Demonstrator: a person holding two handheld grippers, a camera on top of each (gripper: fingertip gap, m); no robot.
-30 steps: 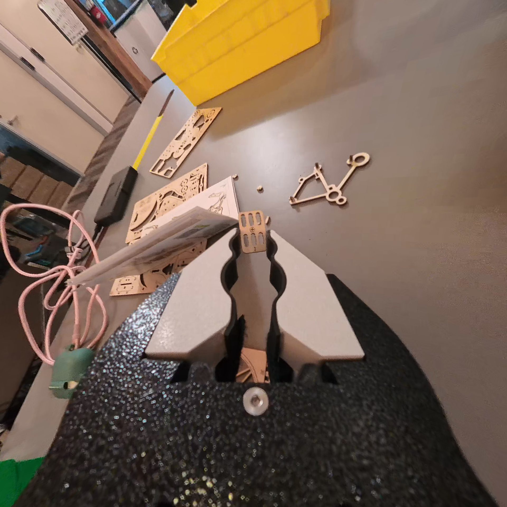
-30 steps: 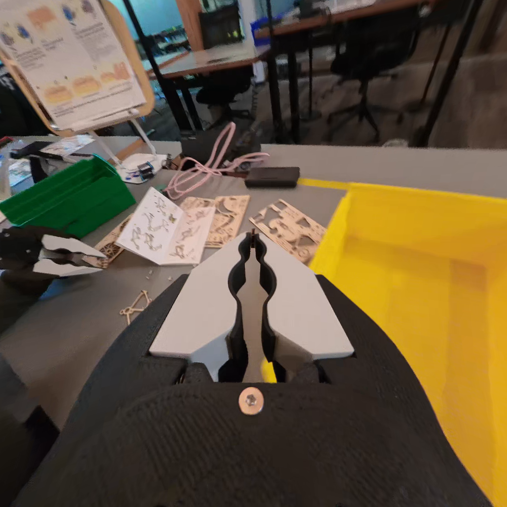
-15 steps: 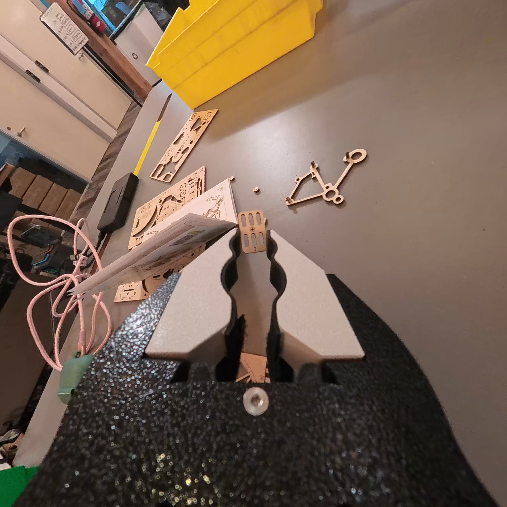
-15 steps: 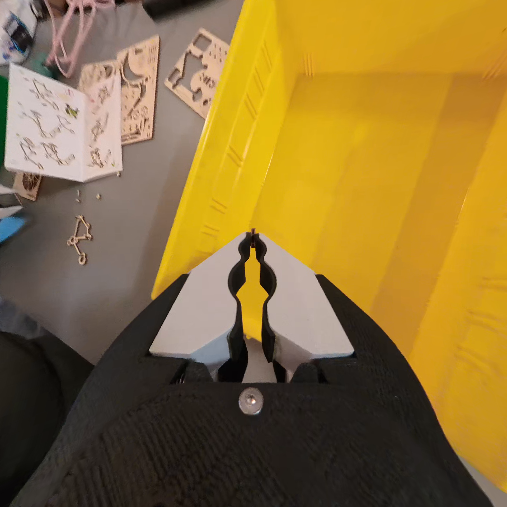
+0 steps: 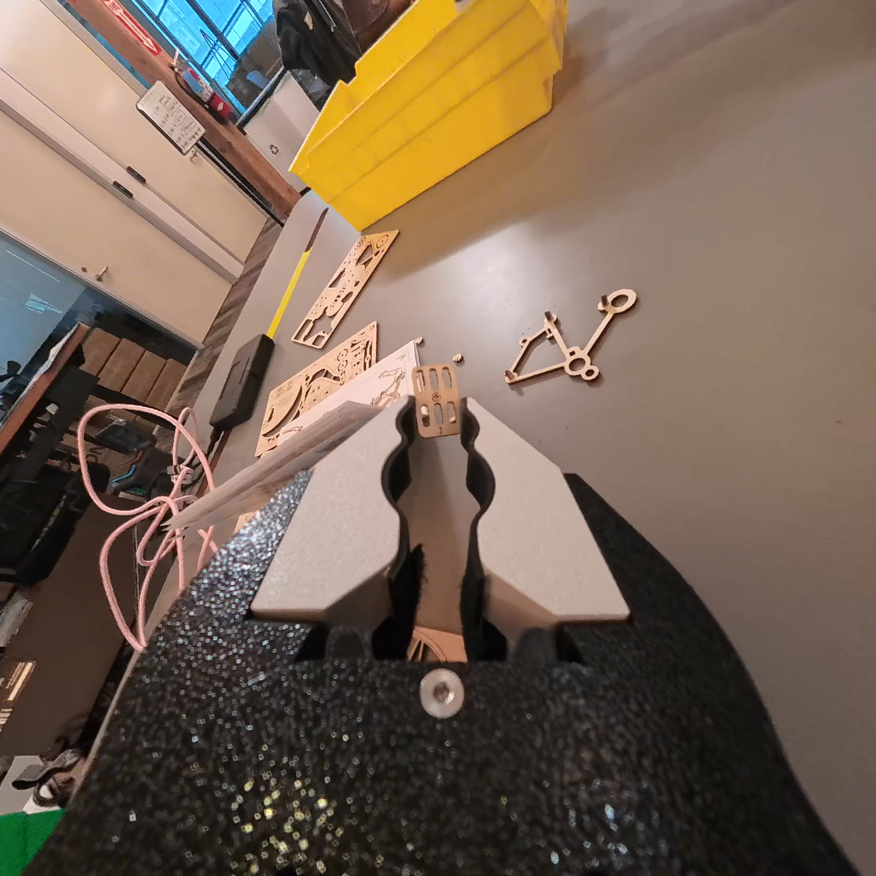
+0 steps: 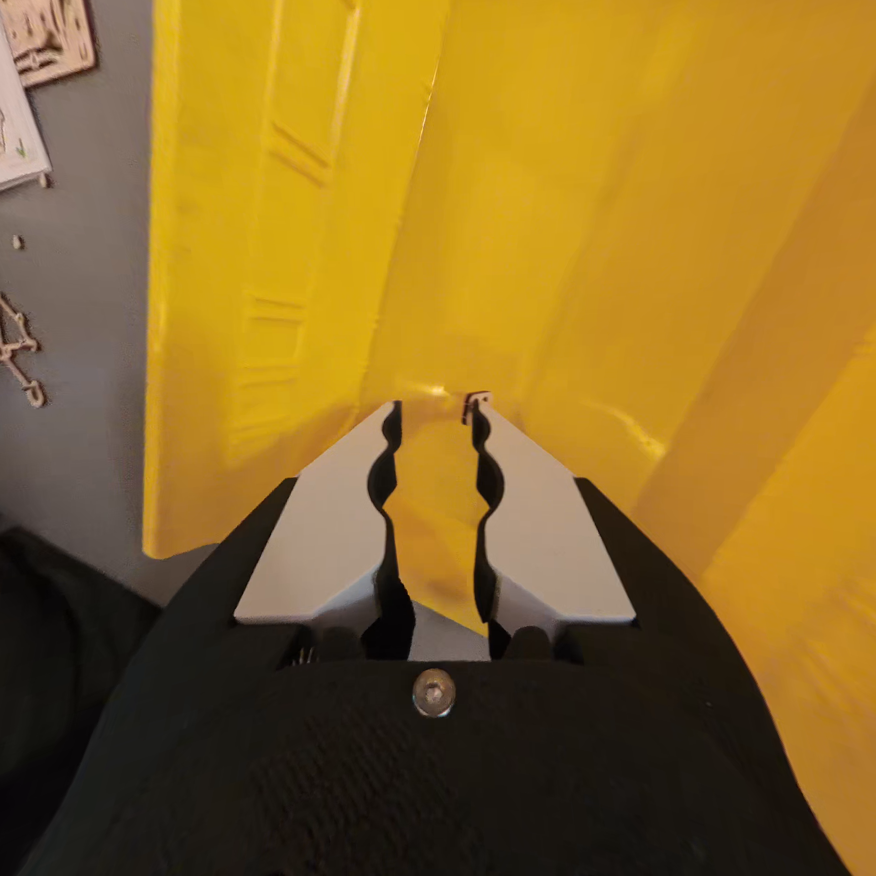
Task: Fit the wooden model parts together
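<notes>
Pinching slotted wooden plate [image 5: 437, 400] between jaws.

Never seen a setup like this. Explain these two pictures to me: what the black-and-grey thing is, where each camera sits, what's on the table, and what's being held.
There is no robot arm. A person holds a two-finger gripper in each hand, and a camera on each one looks forward along its grey fingers.

The left wrist view shows the left gripper clamped on a small slotted wooden plate. On the grey table beyond lie a wooden frame piece, laser-cut wooden sheets, an instruction booklet, a pink cable, a black box and a yellow bin.

The right wrist view looks down into that yellow bin. The right gripper is open; a tiny wooden scrap sits at one fingertip, not clamped between the two.
</notes>
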